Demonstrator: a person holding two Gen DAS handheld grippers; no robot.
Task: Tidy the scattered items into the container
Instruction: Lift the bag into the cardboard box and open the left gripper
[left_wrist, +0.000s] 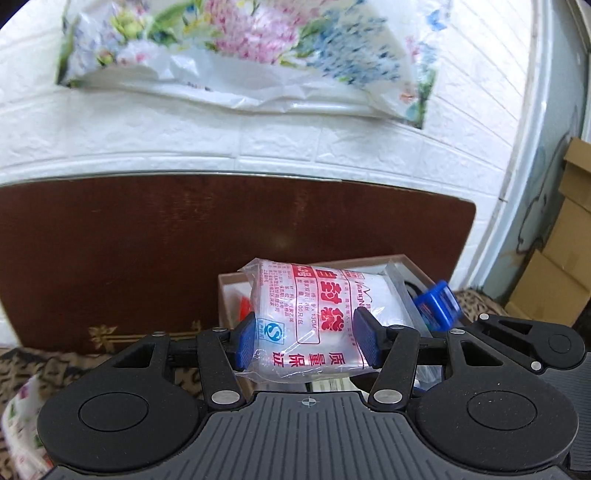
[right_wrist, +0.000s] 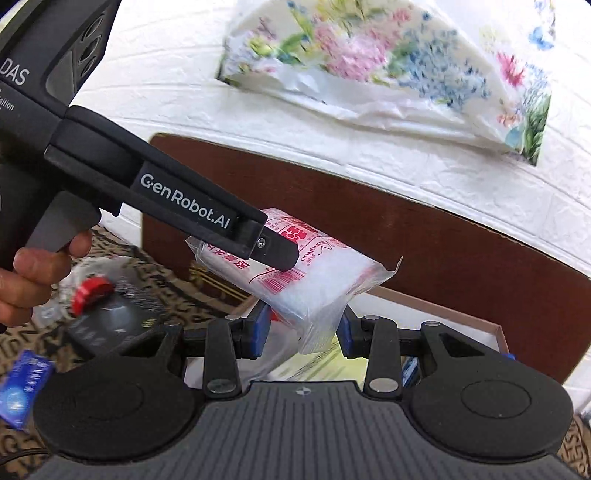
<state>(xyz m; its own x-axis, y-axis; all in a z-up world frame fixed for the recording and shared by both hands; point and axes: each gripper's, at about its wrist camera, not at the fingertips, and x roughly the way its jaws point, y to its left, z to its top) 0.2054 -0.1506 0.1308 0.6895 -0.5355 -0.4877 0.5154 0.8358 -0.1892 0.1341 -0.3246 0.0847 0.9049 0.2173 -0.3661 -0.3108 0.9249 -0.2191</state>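
Box (left_wrist: 373, 261) — open cardboard container, lies low against a dark wood board (left_wrist: 147, 240), already part-filled; a blue item (left_wrist: 437, 301) sits at its right side. Surface (right_wrist: 140, 269) under it wears a patterned cloth.

Left behind on the cloth, in the right wrist view: a dark jar w/ red cap (right_wrist: 103, 314) and a blue packet (right_wrist: 22, 387), both blurred.

Pack (left_wrist: 314, 317) — clear plastic, red print, a wad of zip bags — is held in the air above the box, tilted, between both tools.

Left gripper (left_wrist: 308, 341): about half open, pads pressed on the pack's two sides. Right gripper (right_wrist: 303, 328): near its narrowest, pinching the pack's lower end.

Risks, as judged:
- Slick film + soft contents — pack could slide out if either grip eases early.
- Two tools on one pack: uneven pull may tear or twist the film.
- Box is crowded; pack dropped while tilted could catch the rim and fall onto the cloth.
- Right pinch is at the very end — weak hold if the left lets go first.
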